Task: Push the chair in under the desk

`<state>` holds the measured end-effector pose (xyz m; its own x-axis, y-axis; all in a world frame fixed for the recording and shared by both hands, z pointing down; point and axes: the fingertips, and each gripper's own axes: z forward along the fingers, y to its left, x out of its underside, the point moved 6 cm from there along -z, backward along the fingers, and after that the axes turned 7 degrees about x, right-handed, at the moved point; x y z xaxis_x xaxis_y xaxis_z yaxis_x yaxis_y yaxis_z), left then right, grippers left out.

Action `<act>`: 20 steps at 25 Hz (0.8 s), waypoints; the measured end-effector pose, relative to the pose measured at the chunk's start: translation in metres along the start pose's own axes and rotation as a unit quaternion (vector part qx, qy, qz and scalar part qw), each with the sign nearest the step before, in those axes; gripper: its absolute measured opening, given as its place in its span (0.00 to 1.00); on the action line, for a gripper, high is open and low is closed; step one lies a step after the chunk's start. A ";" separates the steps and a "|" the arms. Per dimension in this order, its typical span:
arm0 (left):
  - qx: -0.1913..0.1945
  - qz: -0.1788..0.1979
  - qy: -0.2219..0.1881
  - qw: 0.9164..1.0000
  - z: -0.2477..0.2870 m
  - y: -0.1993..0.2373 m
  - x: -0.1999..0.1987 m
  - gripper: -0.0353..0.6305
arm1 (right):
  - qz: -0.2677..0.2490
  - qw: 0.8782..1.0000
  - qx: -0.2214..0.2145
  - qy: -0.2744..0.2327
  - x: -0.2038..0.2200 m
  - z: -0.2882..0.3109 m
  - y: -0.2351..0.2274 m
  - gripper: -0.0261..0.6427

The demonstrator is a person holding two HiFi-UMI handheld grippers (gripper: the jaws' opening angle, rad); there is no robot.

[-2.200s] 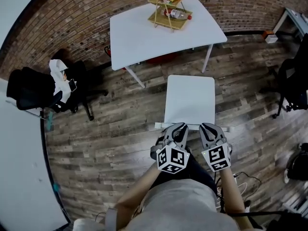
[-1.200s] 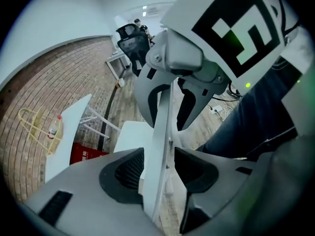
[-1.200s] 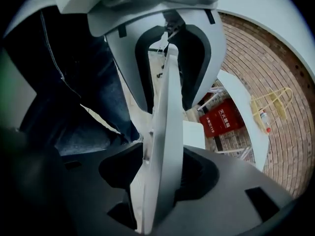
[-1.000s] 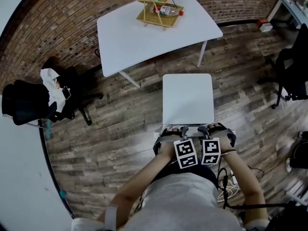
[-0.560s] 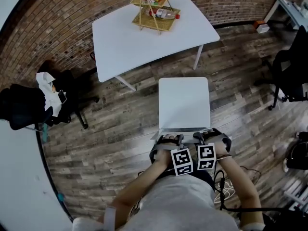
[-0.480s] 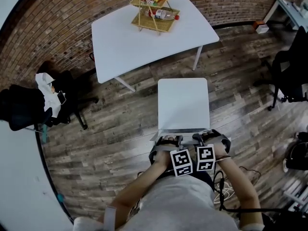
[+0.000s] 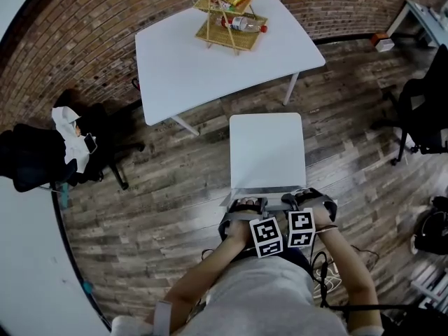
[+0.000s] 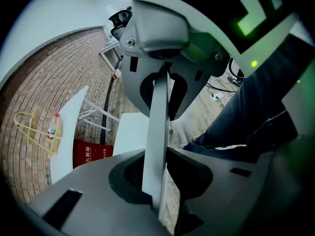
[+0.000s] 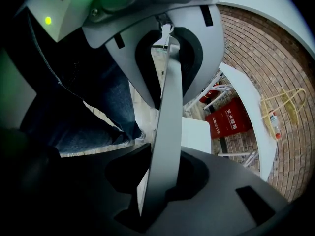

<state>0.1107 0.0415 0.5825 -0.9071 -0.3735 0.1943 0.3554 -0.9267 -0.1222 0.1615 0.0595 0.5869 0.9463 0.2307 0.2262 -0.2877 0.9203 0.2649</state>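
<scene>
The white chair (image 7: 267,149) stands on the wood floor, its seat just short of the white desk (image 7: 210,54). My left gripper (image 7: 250,206) and right gripper (image 7: 296,202) sit side by side on the top edge of the chair's backrest (image 7: 269,190). In the left gripper view the thin backrest panel (image 8: 155,151) runs between the jaws of the left gripper (image 8: 156,132), which press on it. In the right gripper view the right gripper (image 9: 167,127) is still closing, its jaws squeezing the backrest (image 9: 165,156). Past the panel I see the seat (image 9: 198,136) and the desk (image 9: 251,127).
A bamboo rack (image 7: 231,12) with a bottle stands on the desk's far side. A red box (image 9: 229,119) lies under the desk. A black office chair (image 7: 63,142) draped with clothes is at left, another black chair (image 7: 427,110) at right. Cables (image 7: 329,264) trail behind me.
Both grippers came down from just above the backrest onto its top edge and closed on it. The chair now sits slightly nearer the desk in the head view.
</scene>
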 end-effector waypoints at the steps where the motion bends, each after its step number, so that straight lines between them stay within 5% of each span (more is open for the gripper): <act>1: -0.002 -0.003 0.000 1.000 0.000 0.004 0.001 0.20 | -0.003 1.000 0.000 -0.001 -0.001 0.002 -0.005 0.19; 20: -0.020 -0.068 0.005 0.997 0.013 0.144 0.038 0.21 | -0.105 0.994 -0.005 0.000 -0.018 0.048 -0.145 0.20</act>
<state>0.1305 -0.1064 0.5852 -0.9488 -0.2433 0.2013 0.2192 -0.9663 -0.1347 0.1789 -0.0931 0.5894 0.9856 0.0325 0.1662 -0.0815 0.9513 0.2973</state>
